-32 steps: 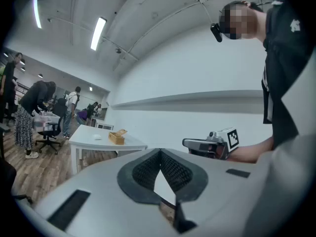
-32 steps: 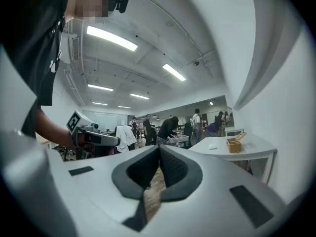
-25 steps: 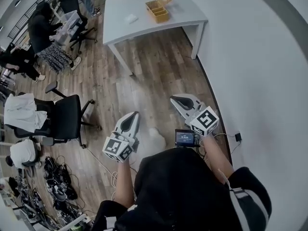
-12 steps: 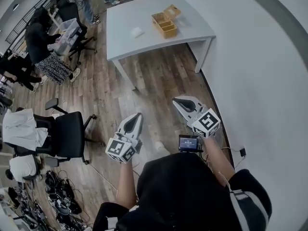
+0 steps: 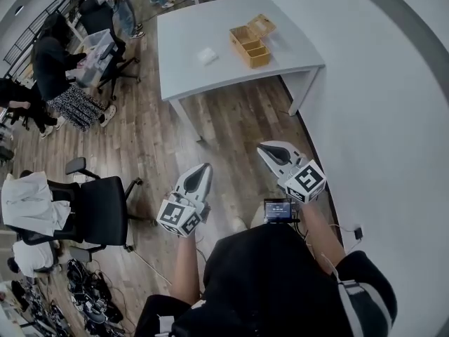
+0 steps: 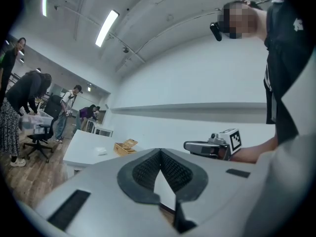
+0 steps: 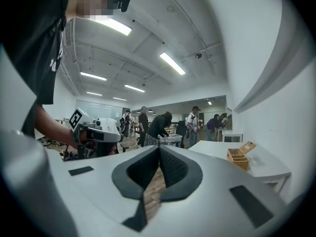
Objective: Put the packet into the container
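Observation:
A small white packet lies on the grey table at the far end of the head view. Just right of it on the same table stands a wooden container with compartments and an open lid. My left gripper and right gripper hang side by side above the wood floor, well short of the table, both shut and empty. The left gripper view shows its closed jaws, with the packet and container far off. The right gripper view shows its closed jaws and the container.
A white wall runs along the right side. A black office chair stands on the floor at left, with cables behind it. Several people work around a bin and chairs at the far left.
The table with the packet and container has drawn nearer and lower in the head view. Both grippers stay shut and keep their places in front of the body.

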Action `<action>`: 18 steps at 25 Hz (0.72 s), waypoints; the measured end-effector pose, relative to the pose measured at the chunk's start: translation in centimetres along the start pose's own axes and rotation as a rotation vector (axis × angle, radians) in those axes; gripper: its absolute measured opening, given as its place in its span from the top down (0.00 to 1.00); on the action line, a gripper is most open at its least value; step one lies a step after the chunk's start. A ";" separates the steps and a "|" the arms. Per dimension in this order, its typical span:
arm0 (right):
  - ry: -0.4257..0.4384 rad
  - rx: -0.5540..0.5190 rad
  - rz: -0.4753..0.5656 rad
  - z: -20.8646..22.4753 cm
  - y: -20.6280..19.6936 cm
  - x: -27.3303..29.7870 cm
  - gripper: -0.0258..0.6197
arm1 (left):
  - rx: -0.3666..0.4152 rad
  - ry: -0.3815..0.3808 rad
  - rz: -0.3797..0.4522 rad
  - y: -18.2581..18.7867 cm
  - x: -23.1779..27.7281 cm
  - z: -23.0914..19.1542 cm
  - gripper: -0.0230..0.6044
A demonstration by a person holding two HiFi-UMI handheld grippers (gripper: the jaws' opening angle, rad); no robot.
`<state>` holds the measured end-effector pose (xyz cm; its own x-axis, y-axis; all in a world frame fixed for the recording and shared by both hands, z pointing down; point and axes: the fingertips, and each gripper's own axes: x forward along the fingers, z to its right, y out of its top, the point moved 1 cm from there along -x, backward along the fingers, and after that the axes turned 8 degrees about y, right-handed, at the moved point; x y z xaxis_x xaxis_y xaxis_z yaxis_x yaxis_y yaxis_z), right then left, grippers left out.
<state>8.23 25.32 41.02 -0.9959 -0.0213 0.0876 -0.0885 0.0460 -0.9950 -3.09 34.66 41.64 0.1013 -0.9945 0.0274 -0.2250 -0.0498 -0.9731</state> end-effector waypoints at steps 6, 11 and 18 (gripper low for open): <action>-0.016 0.012 0.000 5.9 -1.1 3.3 0.92 | -0.023 -0.012 -0.029 -1.0 5.3 -4.1 0.95; -0.021 0.020 0.019 12.5 -1.8 5.8 0.92 | -0.017 -0.024 -0.053 -0.9 11.9 -6.5 0.95; 0.002 0.043 0.049 22.1 -1.5 9.0 0.92 | 0.018 -0.011 -0.059 1.5 21.5 -9.6 0.95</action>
<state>-0.19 2.94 42.27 -0.9991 -0.0181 0.0392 -0.0392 0.0036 -0.9992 -10.56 12.36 42.98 0.1246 -0.9888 0.0826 -0.2010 -0.1067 -0.9738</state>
